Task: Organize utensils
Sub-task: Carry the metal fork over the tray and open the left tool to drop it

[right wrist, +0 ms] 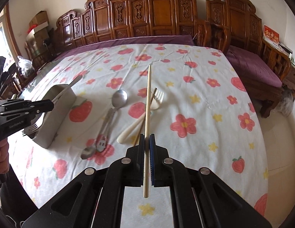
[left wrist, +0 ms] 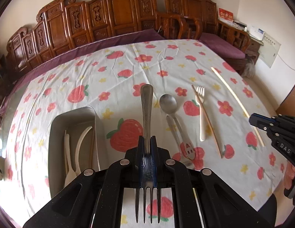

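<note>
My left gripper (left wrist: 147,142) is shut on a metal fork (left wrist: 147,112), handle pointing forward, tines toward the camera, held above the cloth just right of the grey metal tray (left wrist: 52,133). The tray holds cream plastic utensils (left wrist: 75,148). My right gripper (right wrist: 147,138) is shut on a pale chopstick (right wrist: 148,98) and holds it above the table; the chopstick also shows in the left wrist view (left wrist: 237,102). On the cloth lie a metal spoon (left wrist: 168,104), a cream plastic fork (left wrist: 201,114) and a brown chopstick (left wrist: 208,121).
The table has a white cloth with strawberries and flowers (left wrist: 128,66). A second small metal spoon (right wrist: 88,153) lies by the first spoon's handle. Carved wooden benches with purple cushions (right wrist: 252,70) stand behind and to the right.
</note>
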`<state>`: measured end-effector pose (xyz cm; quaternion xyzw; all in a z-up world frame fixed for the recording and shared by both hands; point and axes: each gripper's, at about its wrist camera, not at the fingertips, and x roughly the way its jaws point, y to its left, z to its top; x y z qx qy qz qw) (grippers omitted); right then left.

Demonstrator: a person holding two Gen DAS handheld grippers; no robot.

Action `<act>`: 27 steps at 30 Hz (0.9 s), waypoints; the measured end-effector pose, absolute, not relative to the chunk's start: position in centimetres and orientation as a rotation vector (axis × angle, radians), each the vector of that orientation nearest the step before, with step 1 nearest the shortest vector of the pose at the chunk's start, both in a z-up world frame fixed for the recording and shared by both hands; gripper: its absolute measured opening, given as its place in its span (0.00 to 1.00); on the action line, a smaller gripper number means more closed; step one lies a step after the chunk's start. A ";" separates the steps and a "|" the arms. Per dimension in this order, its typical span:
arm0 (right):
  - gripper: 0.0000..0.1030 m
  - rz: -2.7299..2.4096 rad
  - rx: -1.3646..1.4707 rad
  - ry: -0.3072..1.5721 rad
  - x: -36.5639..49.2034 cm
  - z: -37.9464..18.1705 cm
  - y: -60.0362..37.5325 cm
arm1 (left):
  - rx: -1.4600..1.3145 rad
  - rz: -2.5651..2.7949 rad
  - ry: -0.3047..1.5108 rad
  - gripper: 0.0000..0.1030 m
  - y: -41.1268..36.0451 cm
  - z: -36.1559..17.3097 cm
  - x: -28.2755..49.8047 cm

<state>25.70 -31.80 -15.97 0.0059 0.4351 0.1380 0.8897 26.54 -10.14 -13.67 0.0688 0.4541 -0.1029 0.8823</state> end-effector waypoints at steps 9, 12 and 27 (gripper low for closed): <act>0.06 0.314 -0.044 0.876 25.2 -12.0 -27.9 | 0.104 -0.243 0.902 0.06 -7.0 -10.7 25.8; 0.06 0.329 -0.046 0.869 25.0 -11.1 -26.5 | 0.091 -0.242 0.890 0.06 -5.7 -10.0 25.7; 0.06 0.424 -0.037 0.871 25.0 -9.5 -19.6 | 0.059 -0.199 0.900 0.06 1.1 -11.2 24.9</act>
